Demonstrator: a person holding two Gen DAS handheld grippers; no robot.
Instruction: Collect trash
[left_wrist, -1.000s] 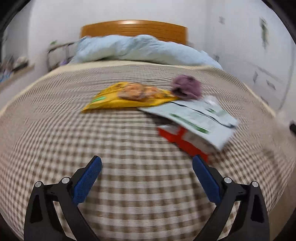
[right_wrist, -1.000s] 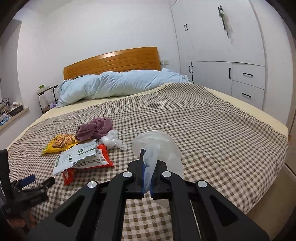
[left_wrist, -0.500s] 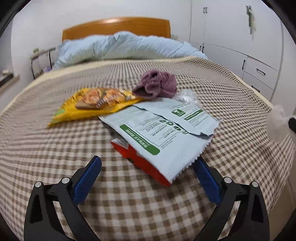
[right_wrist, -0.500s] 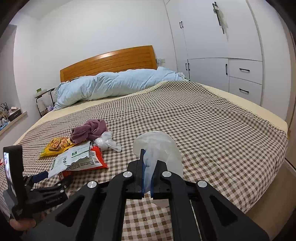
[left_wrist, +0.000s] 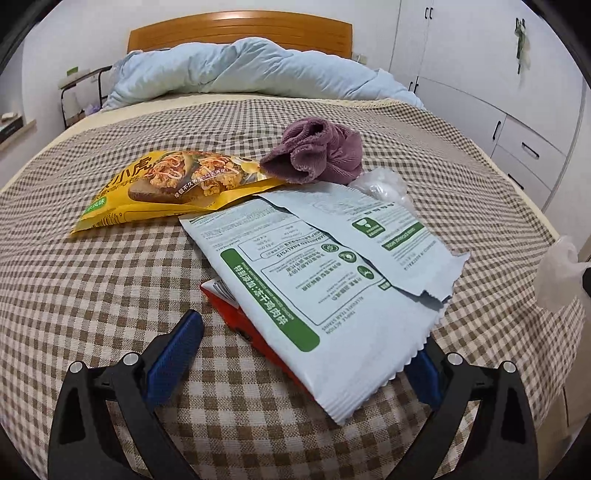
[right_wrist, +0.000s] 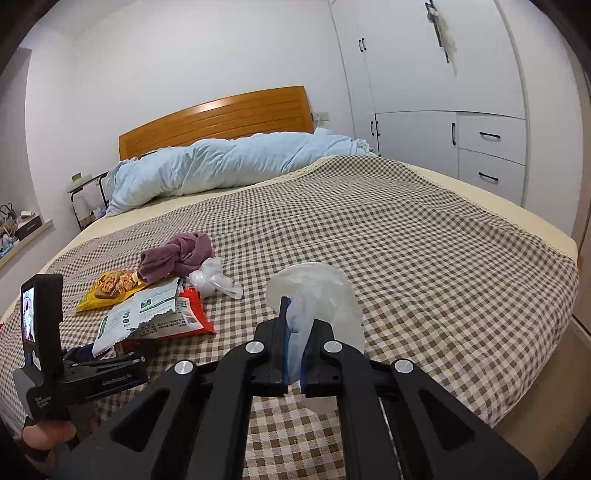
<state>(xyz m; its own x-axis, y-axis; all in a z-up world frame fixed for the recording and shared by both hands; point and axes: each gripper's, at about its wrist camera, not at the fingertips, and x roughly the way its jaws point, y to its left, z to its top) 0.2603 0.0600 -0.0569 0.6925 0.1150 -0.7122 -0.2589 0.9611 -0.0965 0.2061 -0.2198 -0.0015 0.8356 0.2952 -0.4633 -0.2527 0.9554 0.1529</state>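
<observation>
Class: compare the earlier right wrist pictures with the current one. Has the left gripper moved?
Yes. The left gripper has moved in towards the pale green-printed wrapper on the checked brown-and-white bedspread, its open jaws now flanking the wrapper's near corner.

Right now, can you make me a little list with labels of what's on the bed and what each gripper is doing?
Place: checked bedspread
Trash pile: yellow snack bag, white and green wrapper lying on a red wrapper, crumpled clear plastic
Also there: purple cloth, touching the yellow bag
Left gripper: open, fingers on either side of the white and green wrapper's near end
Right gripper: shut on a clear plastic bag
Far end: blue duvet
</observation>
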